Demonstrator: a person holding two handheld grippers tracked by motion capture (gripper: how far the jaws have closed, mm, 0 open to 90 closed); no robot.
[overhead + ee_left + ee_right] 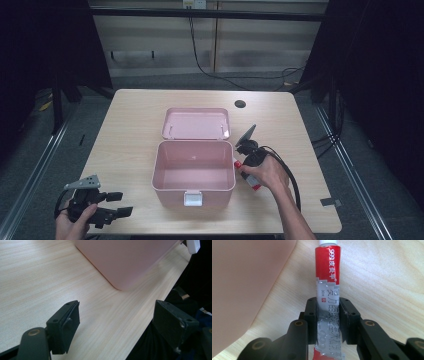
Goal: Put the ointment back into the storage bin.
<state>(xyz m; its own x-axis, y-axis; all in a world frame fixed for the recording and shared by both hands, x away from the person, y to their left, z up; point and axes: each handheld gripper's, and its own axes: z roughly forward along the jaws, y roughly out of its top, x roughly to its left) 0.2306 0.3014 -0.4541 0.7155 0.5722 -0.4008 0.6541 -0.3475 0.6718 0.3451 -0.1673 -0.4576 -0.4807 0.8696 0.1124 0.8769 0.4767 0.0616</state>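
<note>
Two grippers were in use at the wooden table [130, 120]. The right gripper [328, 315] had its jaws clamped on a red and silver tube [328, 285], the pads pressing its flattened silver lower half from both sides. The tube pointed away from the gripper, its white cap toward the top of the right gripper view. In the high view this gripper [243, 162] and tube [250, 180] sat just beside the right wall of the open pink box [194, 192], low over the table. The box's lid [196, 123] lay behind the box, close to its rear edge. The left gripper [117, 204] was held at the table's near left corner, well apart from the box; its jaws stood wide apart with nothing between them. The left gripper view showed the box's rounded corner [122, 262] ahead.
</note>
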